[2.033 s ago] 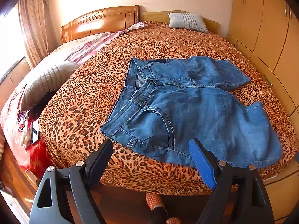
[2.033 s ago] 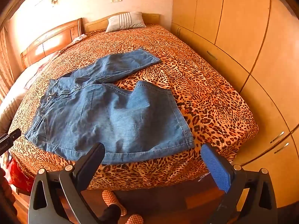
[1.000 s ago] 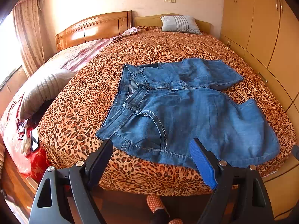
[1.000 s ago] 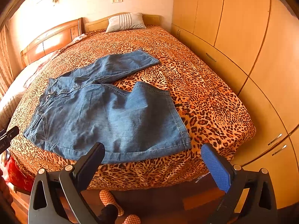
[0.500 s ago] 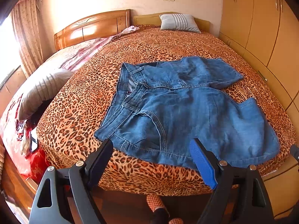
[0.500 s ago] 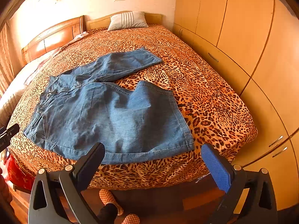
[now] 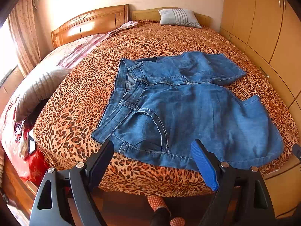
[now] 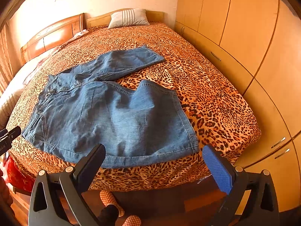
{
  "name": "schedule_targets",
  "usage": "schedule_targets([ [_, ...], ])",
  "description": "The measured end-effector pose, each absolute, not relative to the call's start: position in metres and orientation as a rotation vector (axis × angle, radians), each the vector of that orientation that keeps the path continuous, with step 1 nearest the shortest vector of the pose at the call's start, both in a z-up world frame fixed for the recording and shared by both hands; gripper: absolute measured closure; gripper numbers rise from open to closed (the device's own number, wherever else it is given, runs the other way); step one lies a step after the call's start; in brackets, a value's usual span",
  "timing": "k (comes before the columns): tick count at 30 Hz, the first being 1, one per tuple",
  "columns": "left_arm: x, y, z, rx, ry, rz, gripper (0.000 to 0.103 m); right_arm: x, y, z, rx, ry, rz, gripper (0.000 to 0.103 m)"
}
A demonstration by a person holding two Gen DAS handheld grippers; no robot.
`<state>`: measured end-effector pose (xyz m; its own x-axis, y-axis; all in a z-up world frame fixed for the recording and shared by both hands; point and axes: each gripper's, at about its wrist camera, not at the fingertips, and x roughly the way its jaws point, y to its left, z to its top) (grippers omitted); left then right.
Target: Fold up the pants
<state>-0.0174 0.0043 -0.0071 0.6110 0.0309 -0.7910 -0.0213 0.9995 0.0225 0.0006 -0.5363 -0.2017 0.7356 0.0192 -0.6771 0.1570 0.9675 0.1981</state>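
Blue denim pants (image 7: 188, 109) lie spread flat on the leopard-print bed (image 7: 79, 98), waistband to the left, legs to the right, the near leg along the bed's front edge. They also show in the right wrist view (image 8: 112, 118). My left gripper (image 7: 152, 150) is open and empty, hovering just before the near waistband corner. My right gripper (image 8: 153, 154) is open and empty, hovering just before the near leg's hem corner. Neither touches the denim.
Wooden wardrobes (image 8: 254, 47) line the bed's right side. A striped pillow (image 7: 178, 17) lies at the headboard, a grey pillow (image 7: 37, 88) at the left. A second bed with red bedding (image 7: 11, 131) stands left. My slippered feet (image 8: 112, 201) stand below the front edge.
Both grippers have moved slightly closer to the bed's front edge; the pants look a little larger. The pants lie as before and both grippers stay open.
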Motion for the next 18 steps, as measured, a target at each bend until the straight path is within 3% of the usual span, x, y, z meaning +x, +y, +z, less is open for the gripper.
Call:
schedule_targets([
  [11, 0.001, 0.008, -0.017, 0.023, 0.953, 0.028, 0.018, 0.015, -0.530, -0.205, 0.253, 0.770, -0.072, 0.000],
  [18, 0.063, 0.032, -0.037, 0.038, 1.100, 0.044, 0.018, 0.046, -0.561, -0.220, 0.354, 0.844, -0.107, 0.000],
])
